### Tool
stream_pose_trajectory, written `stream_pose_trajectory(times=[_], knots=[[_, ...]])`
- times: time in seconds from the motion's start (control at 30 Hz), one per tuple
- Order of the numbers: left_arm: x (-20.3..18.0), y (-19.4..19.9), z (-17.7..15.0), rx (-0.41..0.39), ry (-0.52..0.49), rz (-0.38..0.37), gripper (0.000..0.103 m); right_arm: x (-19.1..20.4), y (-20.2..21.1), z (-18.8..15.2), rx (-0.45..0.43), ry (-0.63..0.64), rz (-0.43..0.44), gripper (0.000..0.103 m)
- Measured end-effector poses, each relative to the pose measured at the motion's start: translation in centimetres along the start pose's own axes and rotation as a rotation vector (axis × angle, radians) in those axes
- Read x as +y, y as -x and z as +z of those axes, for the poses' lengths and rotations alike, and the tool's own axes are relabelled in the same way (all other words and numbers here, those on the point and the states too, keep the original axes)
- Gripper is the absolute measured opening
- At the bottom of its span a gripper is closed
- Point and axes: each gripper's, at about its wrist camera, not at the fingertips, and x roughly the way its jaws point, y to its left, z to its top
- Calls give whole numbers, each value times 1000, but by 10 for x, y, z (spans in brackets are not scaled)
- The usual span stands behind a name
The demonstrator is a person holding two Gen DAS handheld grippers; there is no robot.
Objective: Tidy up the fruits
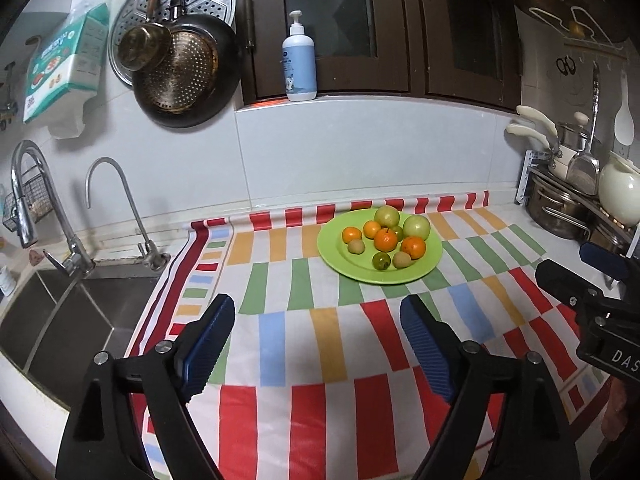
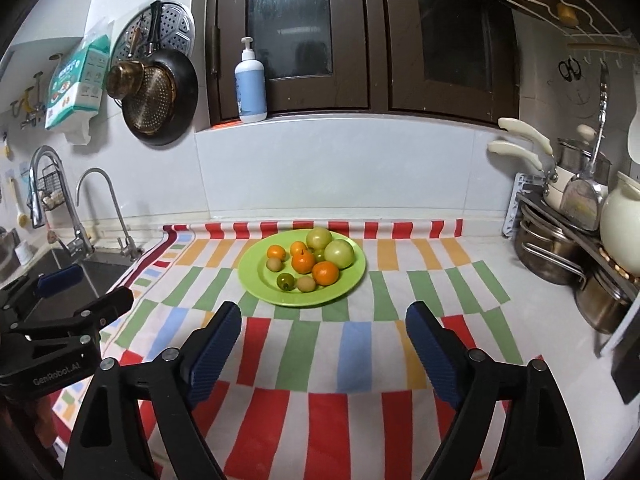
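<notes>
A green plate (image 1: 424, 270) (image 2: 352, 280) sits at the far middle of a striped cloth (image 1: 280, 280) (image 2: 360, 344). On it lie several oranges (image 1: 385, 239) (image 2: 303, 262), two large green apples (image 1: 416, 226) (image 2: 339, 253), small green fruits (image 1: 381, 260) (image 2: 285, 281) and small tan fruits (image 1: 355, 246) (image 2: 305, 284). My left gripper (image 1: 318, 314) is open and empty above the cloth, well short of the plate. My right gripper (image 2: 324, 322) is open and empty, just short of the plate's near rim. Each gripper shows at the other view's edge.
A steel sink (image 1: 60, 320) with two taps (image 1: 116, 208) lies left of the cloth. Pots on a rack (image 2: 560, 248) and a cream jug (image 2: 620, 232) stand at the right. Pans (image 1: 180, 68) hang on the wall. A pump bottle (image 1: 299, 60) stands on the sill.
</notes>
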Motion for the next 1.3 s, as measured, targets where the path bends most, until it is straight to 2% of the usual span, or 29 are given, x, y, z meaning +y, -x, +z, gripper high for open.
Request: stream_pose_trajectory(times=[0.1, 0.47, 0.93, 1.13, 1.3], knots=[[1, 10, -5, -9, 11, 15, 91, 1, 8, -6, 13, -7, 10, 85], [1, 27, -8, -30, 27, -9, 103, 6, 21, -18, 22, 8, 24, 85], [-5, 16, -11, -10, 10, -10, 103, -1, 22, -15, 13, 5, 4, 85], [-7, 15, -10, -25, 1, -18, 103, -2, 20, -14, 15, 11, 1, 85], [-12, 11, -9, -27, -28, 2, 103, -4, 18, -14, 16, 8, -2, 85]])
